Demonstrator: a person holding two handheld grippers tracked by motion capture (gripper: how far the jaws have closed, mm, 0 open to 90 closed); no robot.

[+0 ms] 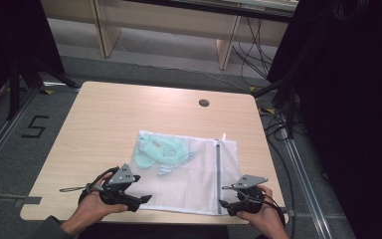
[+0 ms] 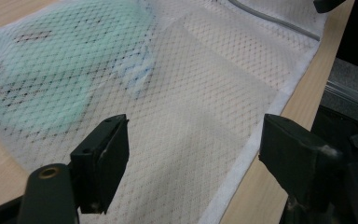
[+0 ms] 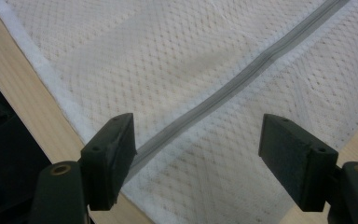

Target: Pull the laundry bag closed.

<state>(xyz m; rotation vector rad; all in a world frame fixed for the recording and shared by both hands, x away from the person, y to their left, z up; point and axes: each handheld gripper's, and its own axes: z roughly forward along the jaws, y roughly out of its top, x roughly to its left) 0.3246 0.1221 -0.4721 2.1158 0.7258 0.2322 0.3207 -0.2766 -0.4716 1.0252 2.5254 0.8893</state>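
While both grippers, left gripper and right gripper, hover spread and empty over the near edge of the white mesh zippered laundry bag lying flat on the light wooden table, a shallow pinch could slip off the thin mesh or snag the grey zipper.

We note a light wooden worktop with a round dark grommet near its far edge. On the grey floor at left, a black "5" marking. Beyond stand pale wooden furniture legs, loose black cables and black tripod legs.
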